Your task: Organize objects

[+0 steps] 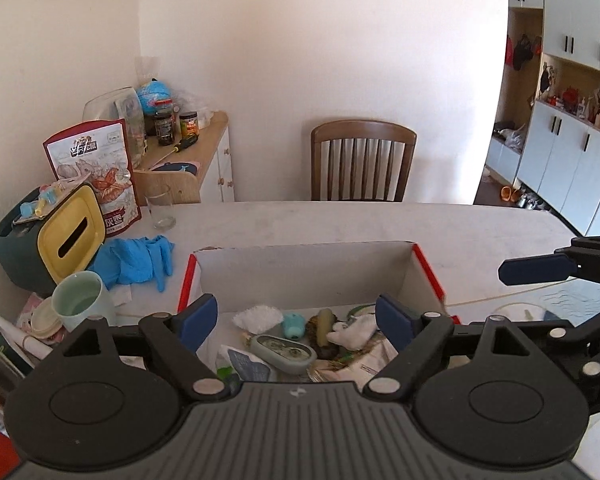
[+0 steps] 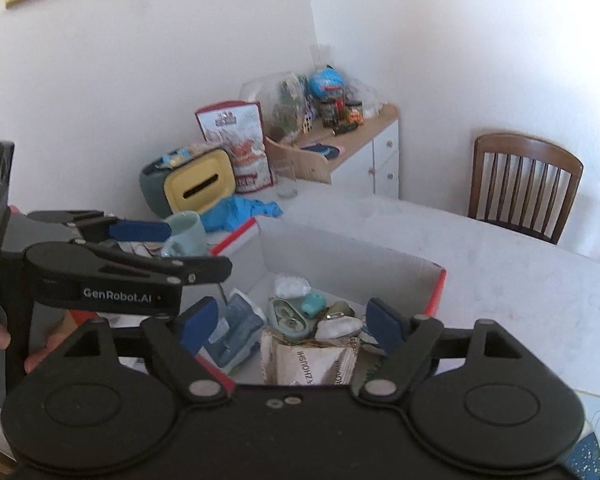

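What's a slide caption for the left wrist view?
Open left gripper above the cluttered box; nothing held.

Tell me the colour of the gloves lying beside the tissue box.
Bright blue gloves, clearest in the left wrist view.

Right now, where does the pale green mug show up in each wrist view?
Left wrist: the mug stands at lower left, on the table left of the box, in front of the yellow tissue holder.
Right wrist: the mug sits left of centre, partly hidden behind the left hand-held gripper.
Shared landmark: the blue gloves.
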A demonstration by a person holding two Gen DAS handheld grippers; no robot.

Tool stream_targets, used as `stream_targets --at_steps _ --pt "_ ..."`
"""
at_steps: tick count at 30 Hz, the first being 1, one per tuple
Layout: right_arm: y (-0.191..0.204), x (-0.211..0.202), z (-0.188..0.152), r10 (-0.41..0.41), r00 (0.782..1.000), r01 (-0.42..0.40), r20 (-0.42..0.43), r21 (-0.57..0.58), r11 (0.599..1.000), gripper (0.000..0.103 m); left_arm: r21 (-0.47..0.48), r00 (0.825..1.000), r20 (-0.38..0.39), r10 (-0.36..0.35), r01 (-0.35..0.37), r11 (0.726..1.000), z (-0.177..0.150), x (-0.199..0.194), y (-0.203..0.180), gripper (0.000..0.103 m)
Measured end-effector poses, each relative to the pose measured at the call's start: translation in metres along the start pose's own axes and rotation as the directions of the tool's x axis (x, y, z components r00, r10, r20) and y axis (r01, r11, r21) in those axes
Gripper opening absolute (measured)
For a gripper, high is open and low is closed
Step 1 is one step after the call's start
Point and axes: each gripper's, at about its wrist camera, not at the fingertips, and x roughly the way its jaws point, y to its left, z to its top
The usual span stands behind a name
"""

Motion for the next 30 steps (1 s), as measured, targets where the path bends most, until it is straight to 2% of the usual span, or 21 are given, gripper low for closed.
stream_targets --at_steps 5,8,10,19,30 --pt "0.001 -0.019 -0.004 0.007 0.999 -0.006 0.043 -0.017 1.0 0.092 -0.005 1.0 0.009 -0.005 0.005 1.0 -0.007 -0.013 -0.006 0.088" --pt "0.0 -0.027 -0.008 0.005 0.998 -0.004 0.063 -0.013 1.0 0.095 -0.019 1.0 0.01 0.004 -0.003 1.0 -0.012 -0.017 -0.009 0.096" --pt "-0.003 -0.032 -0.011 0.015 0.997 -0.015 0.07 0.001 1.0 0.096 -0.031 1.0 0.015 0.018 -0.018 0.999 -0.016 -0.02 -0.011 0.098" --pt "-0.009 -0.053 -0.022 0.009 0.996 -0.011 0.091 0.02 1.0 0.097 -0.01 0.994 0.081 0.07 -0.069 0.998 -0.031 -0.046 -0.03 0.102" --pt "-0.018 -0.07 -0.036 -0.006 0.995 -0.001 0.097 0.073 0.997 0.098 -0.059 0.995 0.07 0.064 -0.06 0.996 -0.038 -0.06 -0.039 0.102"
